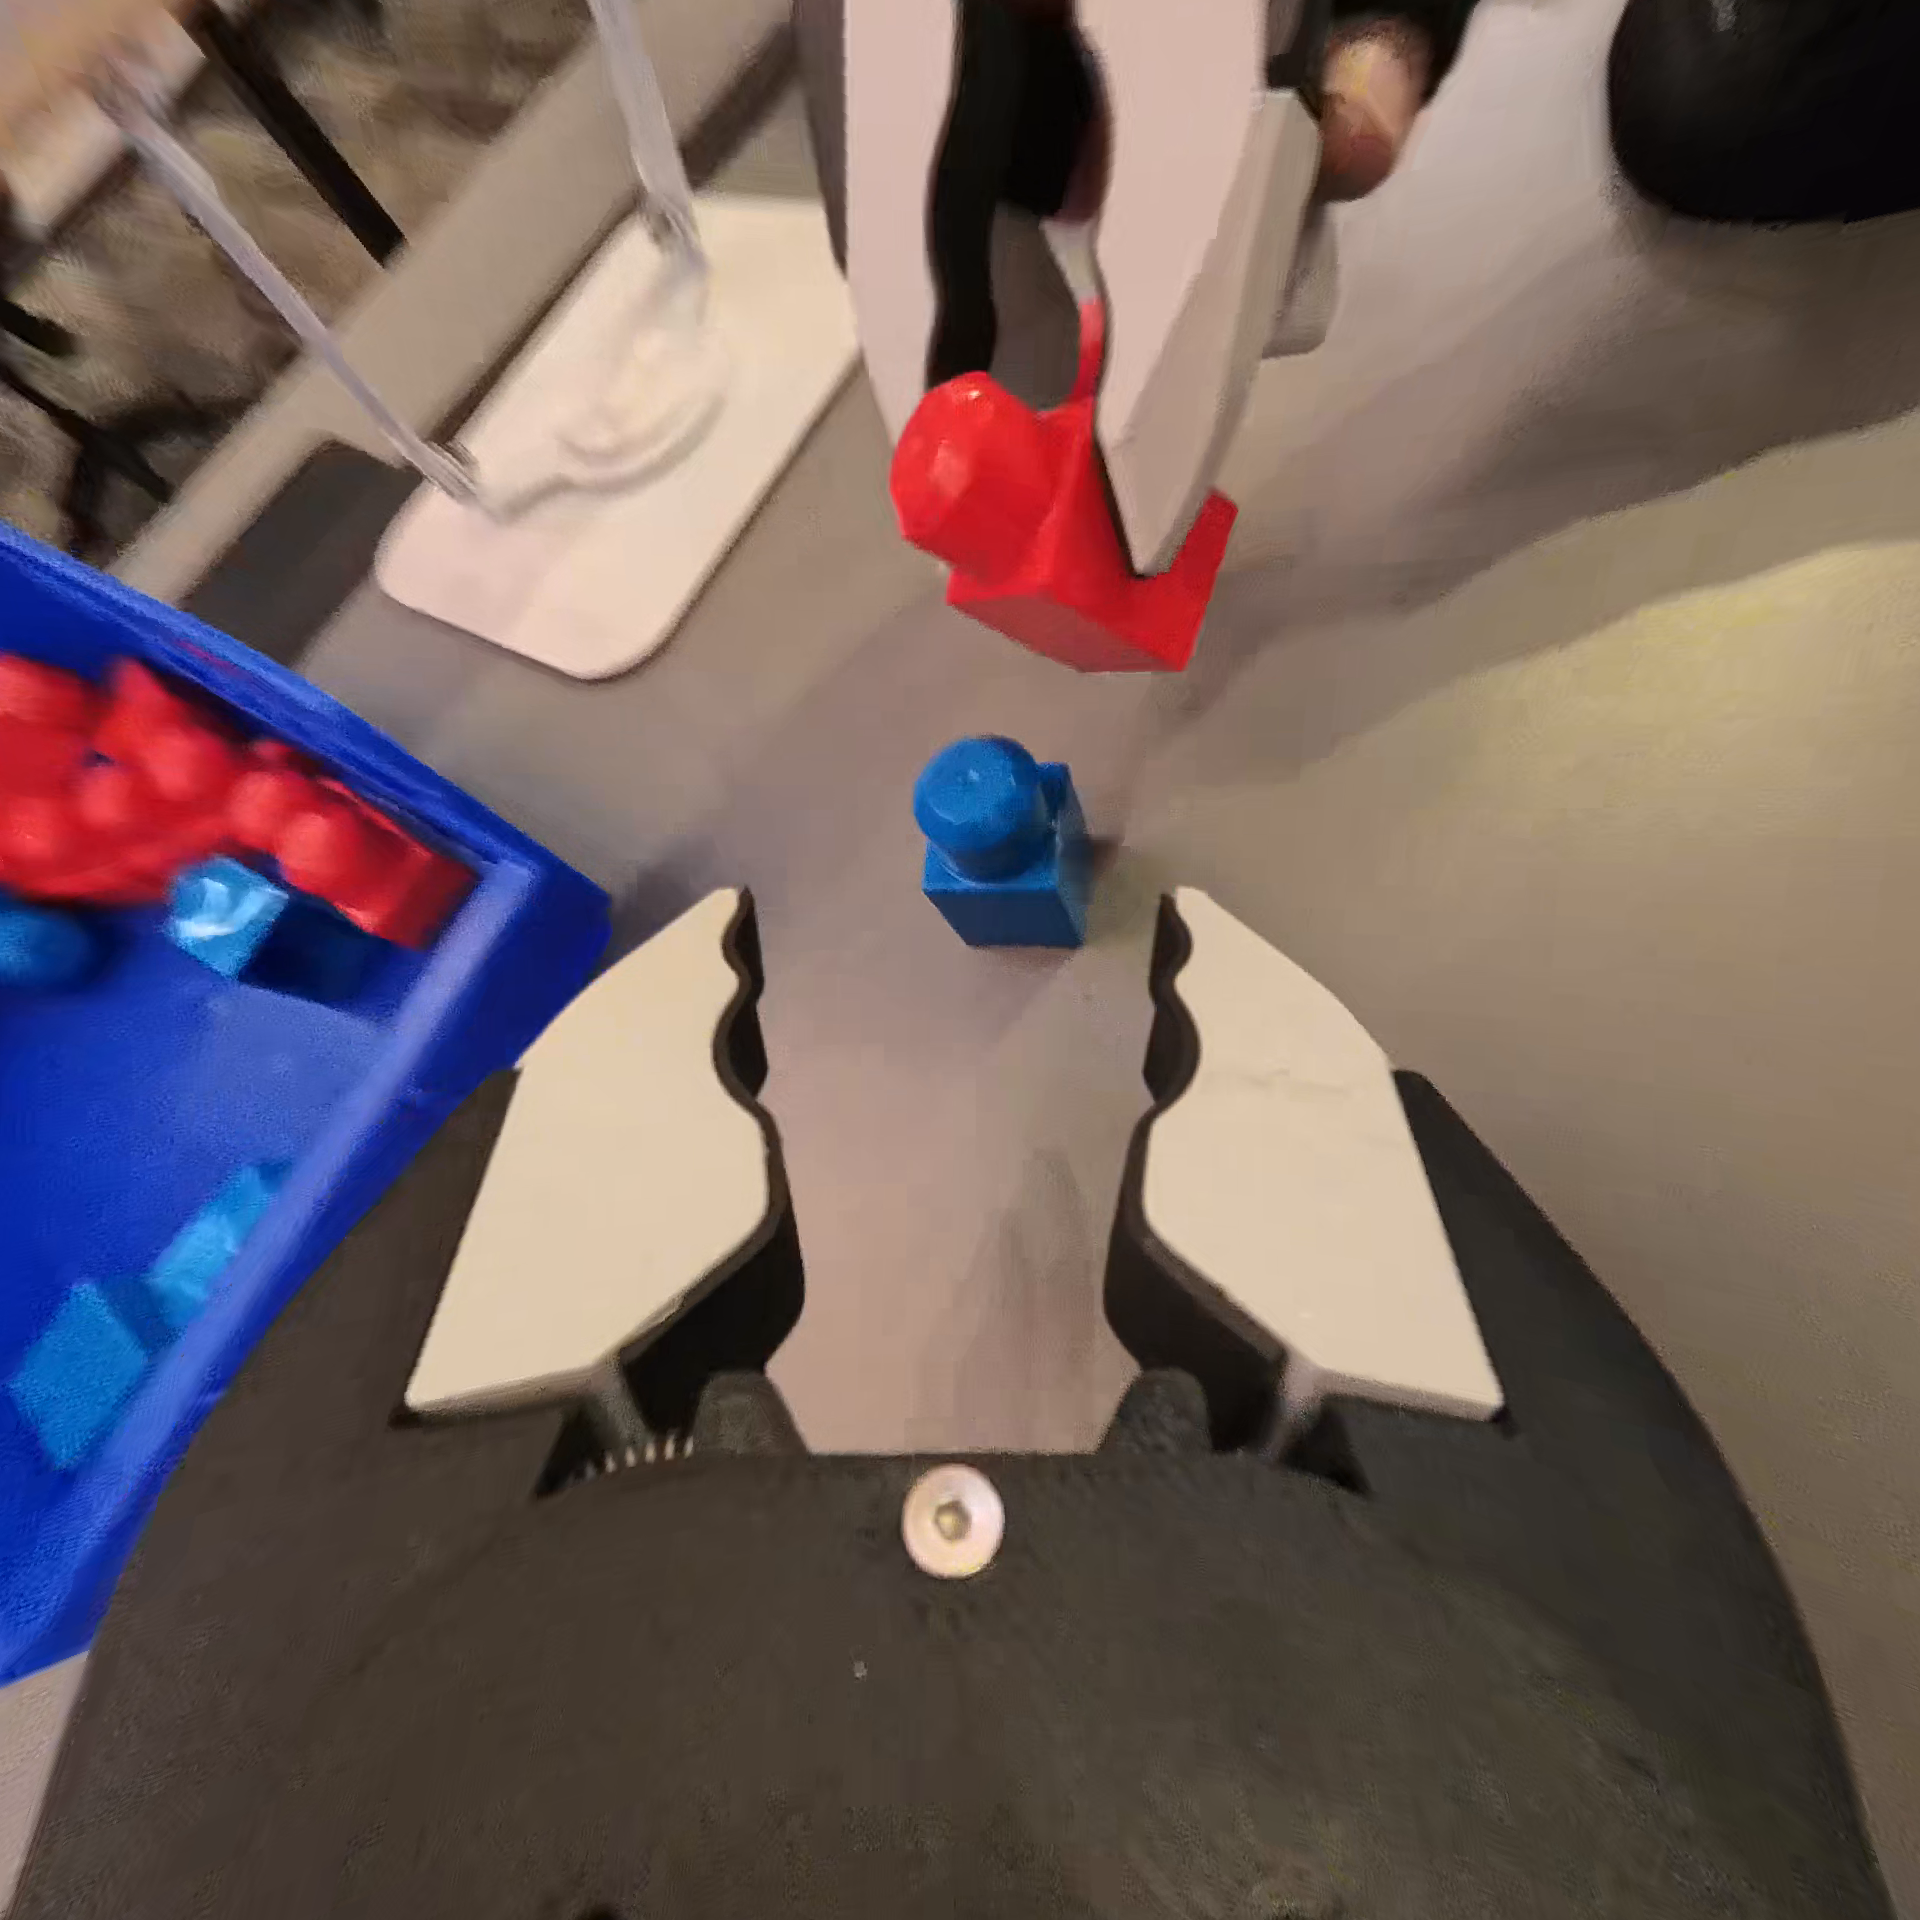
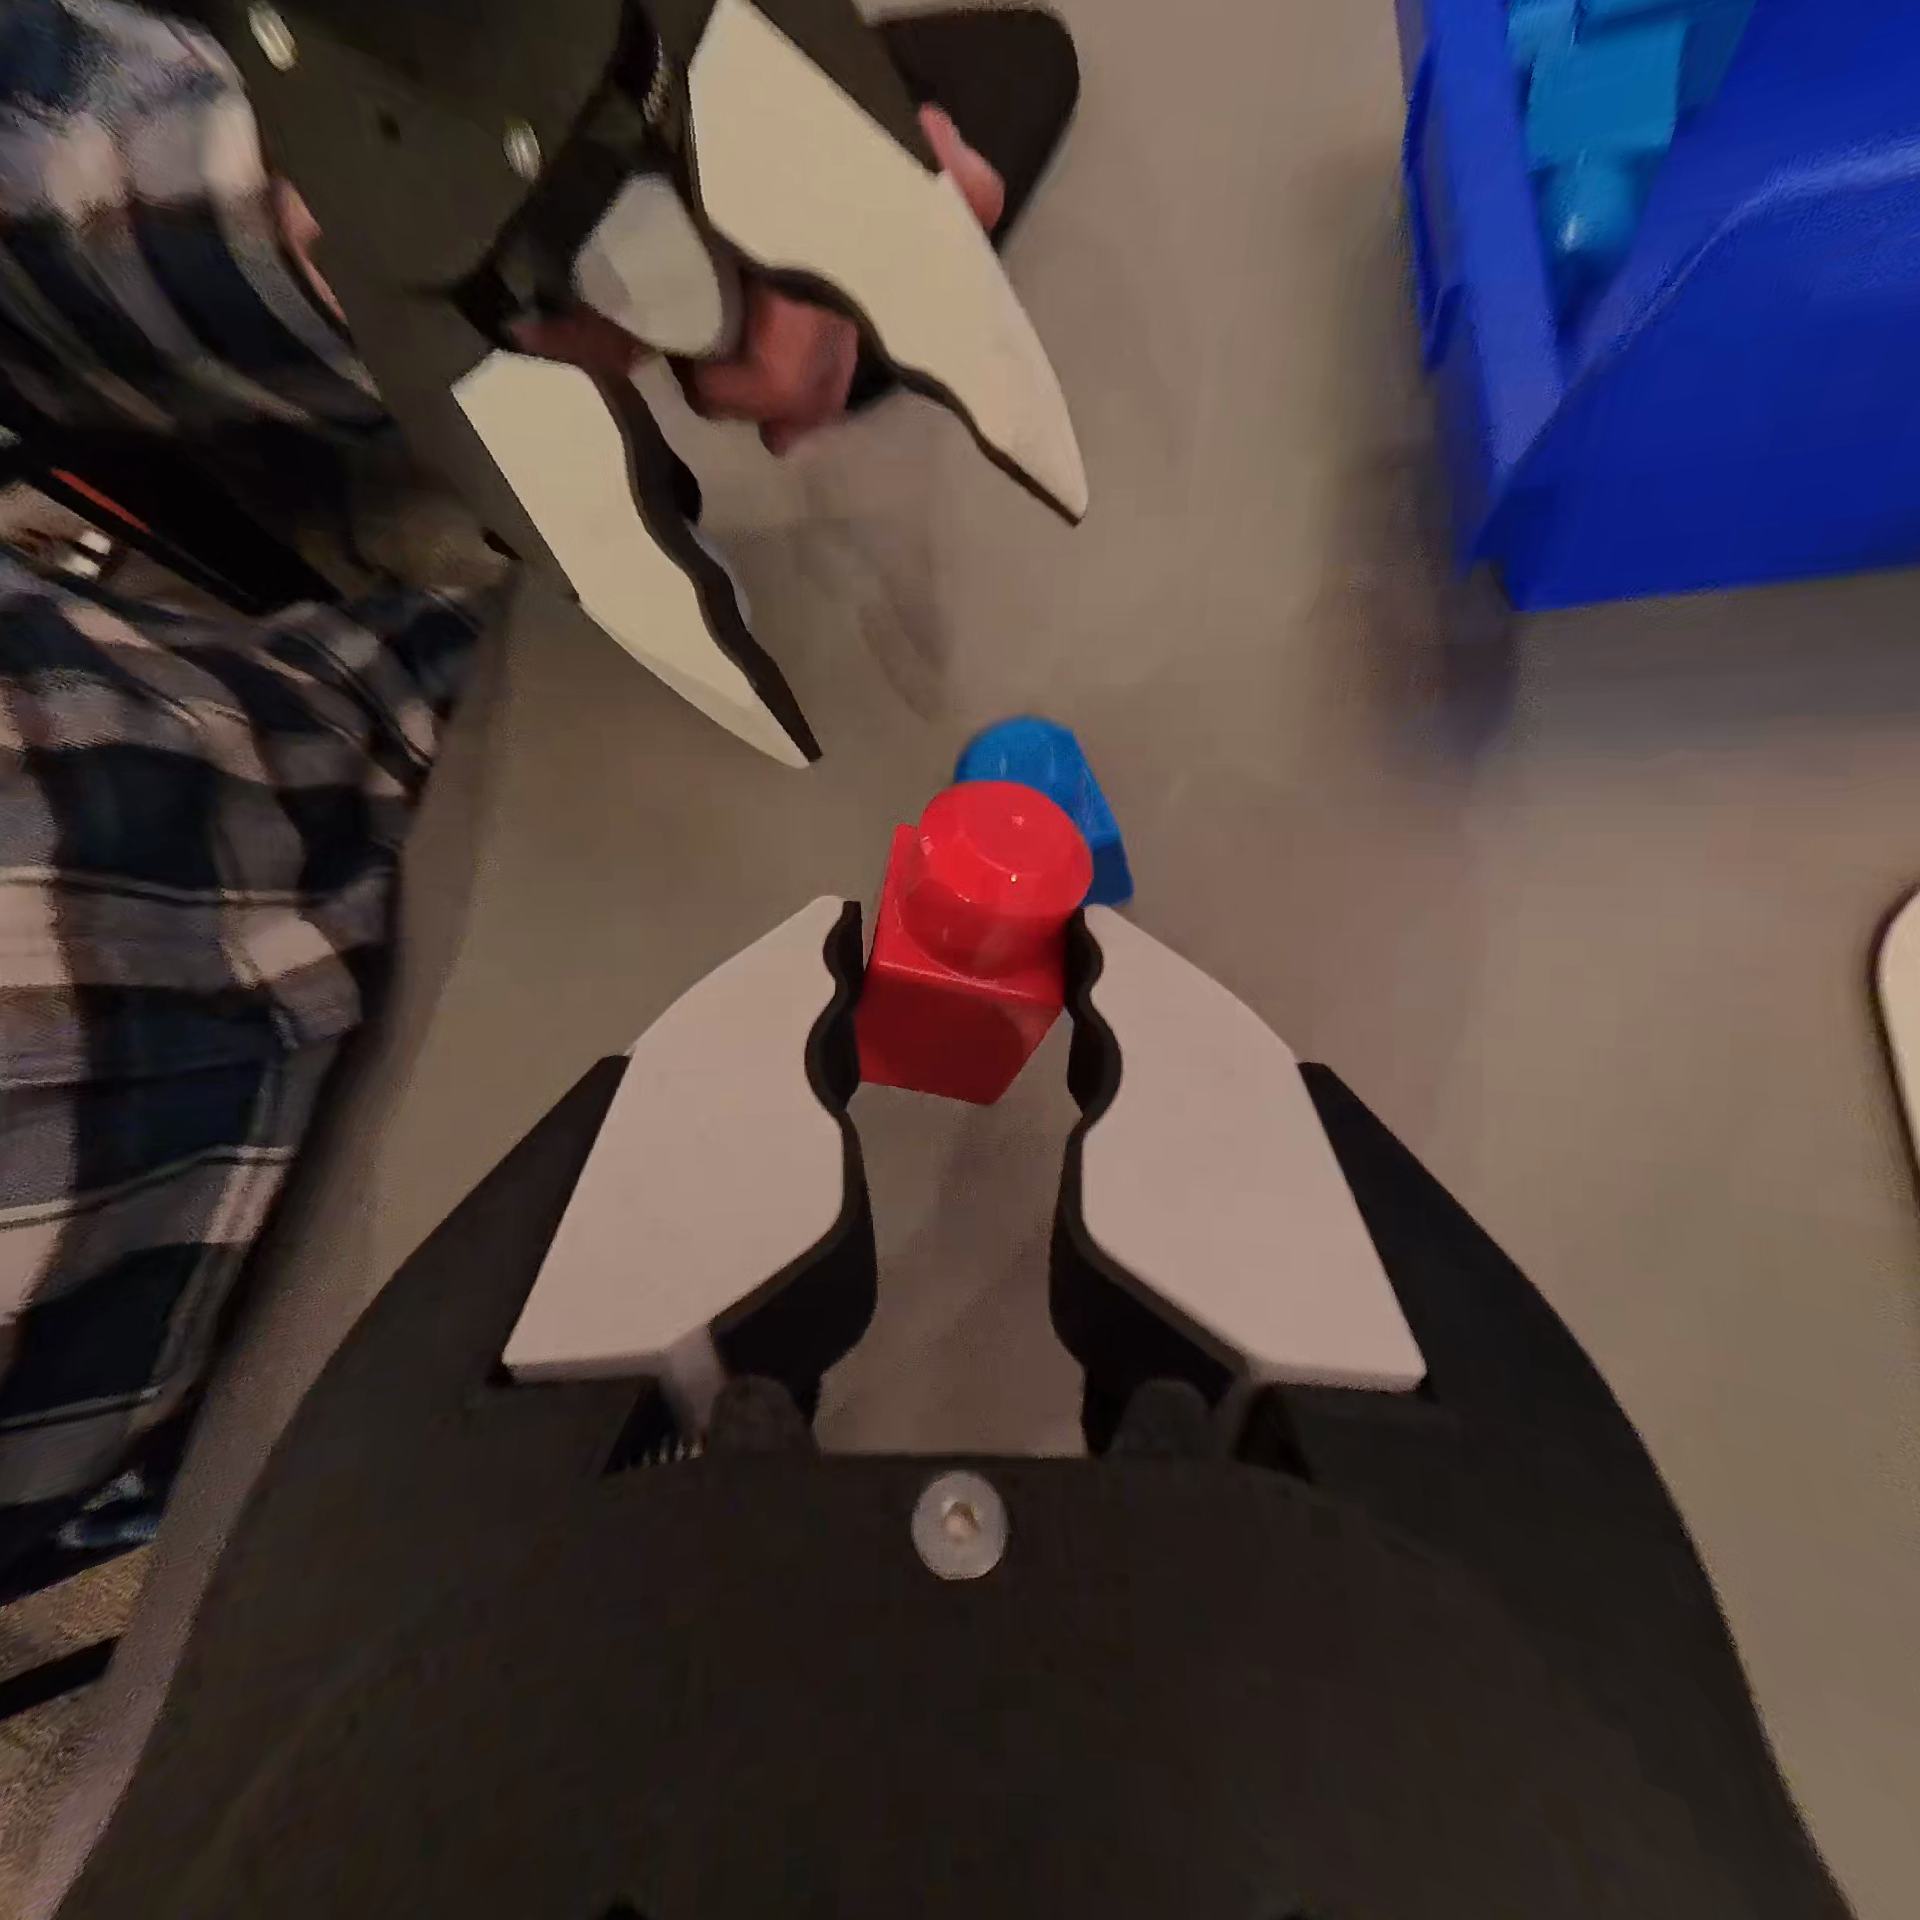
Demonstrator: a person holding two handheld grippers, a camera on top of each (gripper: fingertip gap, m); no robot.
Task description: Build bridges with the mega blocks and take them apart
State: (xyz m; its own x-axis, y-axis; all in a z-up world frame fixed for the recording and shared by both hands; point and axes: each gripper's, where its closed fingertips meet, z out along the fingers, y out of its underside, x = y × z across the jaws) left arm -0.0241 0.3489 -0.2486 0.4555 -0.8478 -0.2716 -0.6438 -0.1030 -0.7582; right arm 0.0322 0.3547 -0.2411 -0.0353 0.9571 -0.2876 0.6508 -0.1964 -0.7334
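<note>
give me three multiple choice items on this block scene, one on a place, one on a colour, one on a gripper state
1. Where does the blue block stand?
A. in the bin
B. on the table
C. on the white pad

2. What colour is the block in the right gripper?
A. yellow
B. green
C. red

3. How is the left gripper?
A. open, holding nothing
B. clamped on a red block
C. inside the bin

Key: 1 B, it stands alone on the grey table; 2 C, the red block sits between its pads; 3 A, its fingers stand wide apart.
</note>
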